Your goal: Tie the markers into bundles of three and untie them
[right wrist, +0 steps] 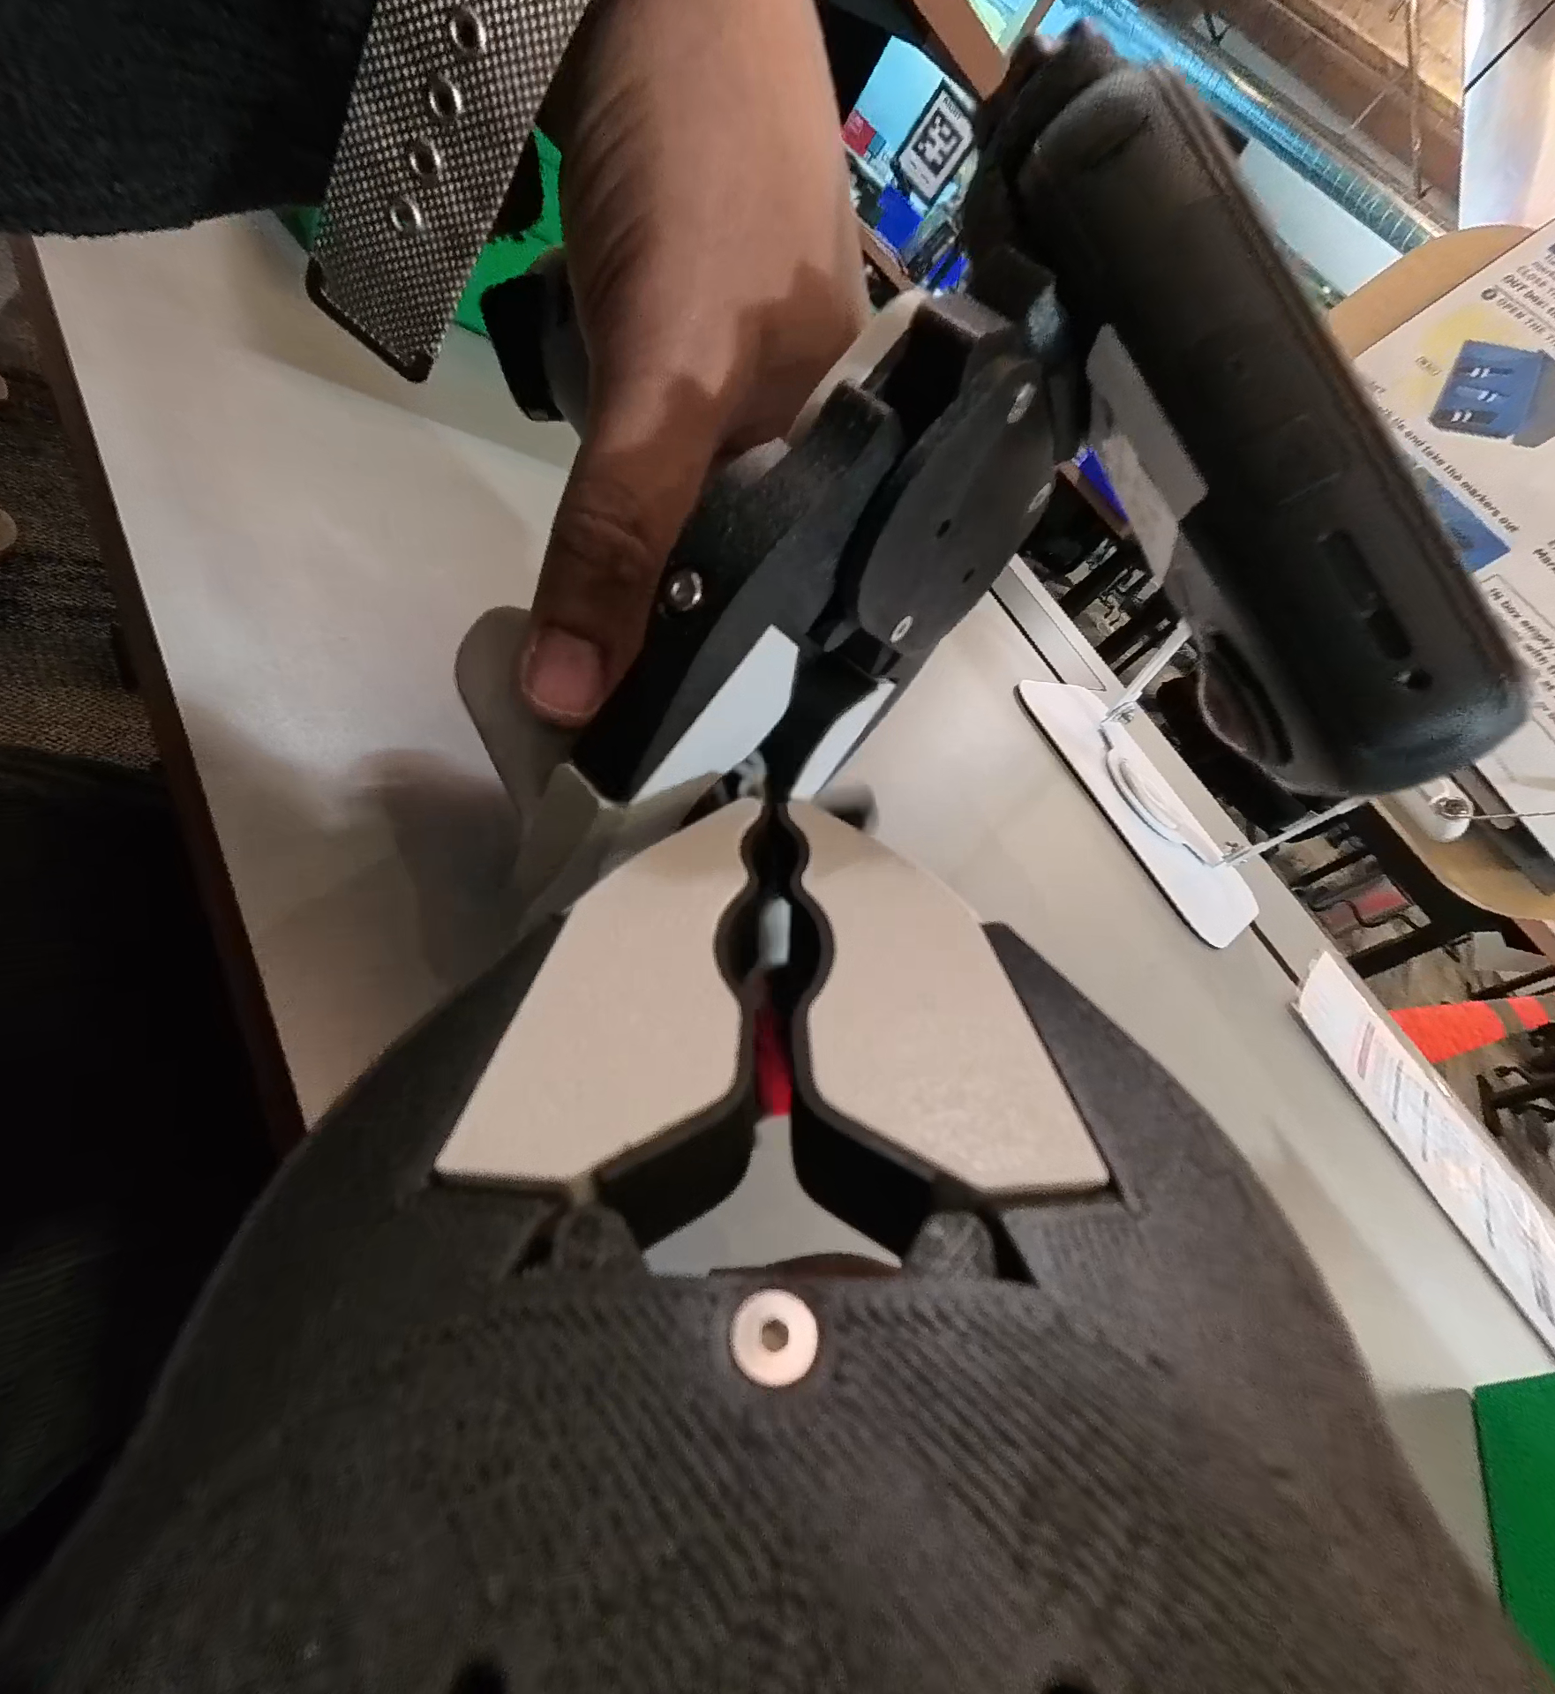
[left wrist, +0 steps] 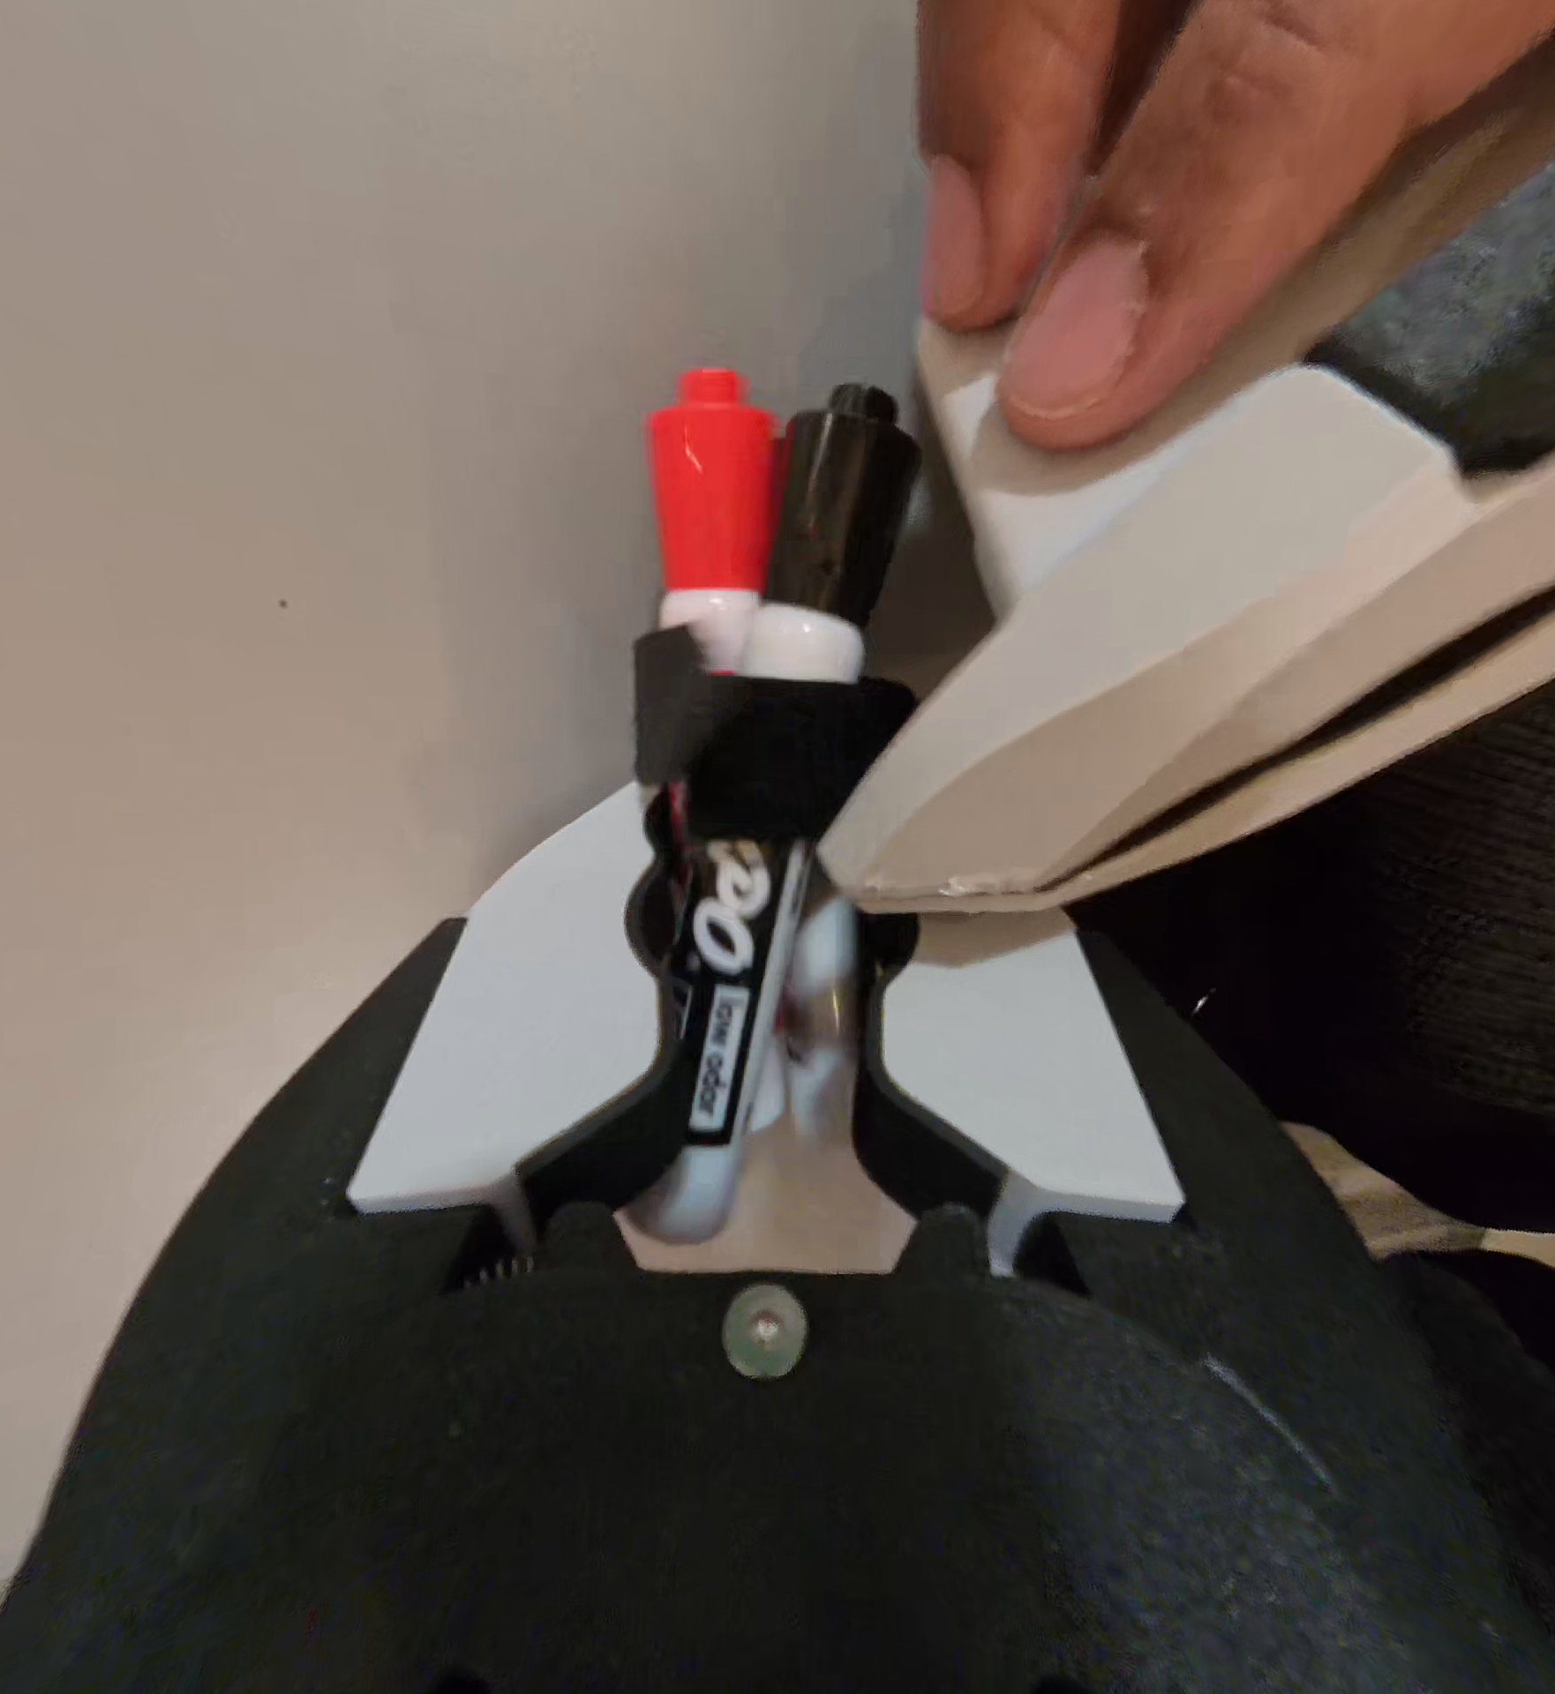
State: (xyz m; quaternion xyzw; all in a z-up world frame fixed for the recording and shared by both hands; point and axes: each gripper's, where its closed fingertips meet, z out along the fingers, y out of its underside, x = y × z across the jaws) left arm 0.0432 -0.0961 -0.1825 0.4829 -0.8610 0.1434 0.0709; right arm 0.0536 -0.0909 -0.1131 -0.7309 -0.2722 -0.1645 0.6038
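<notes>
Markers (left wrist: 755, 917) clamped in the left gripper (left wrist: 760, 972), jaws closed on the barrels, caps toward 12 o'clock, to steady them. Right gripper (left wrist: 856, 871) from 2 o'clock, jaws closed on the strap (left wrist: 755, 742) (pinch itself hidden), probably working the tie. All above the worktop (right wrist: 297, 568).

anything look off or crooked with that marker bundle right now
A bit. The black strap sits skewed around the markers: one end juts out at the upper left instead of lying flat. The red cap stands higher than the black cap. The right tool has its tip at the strap.
</notes>
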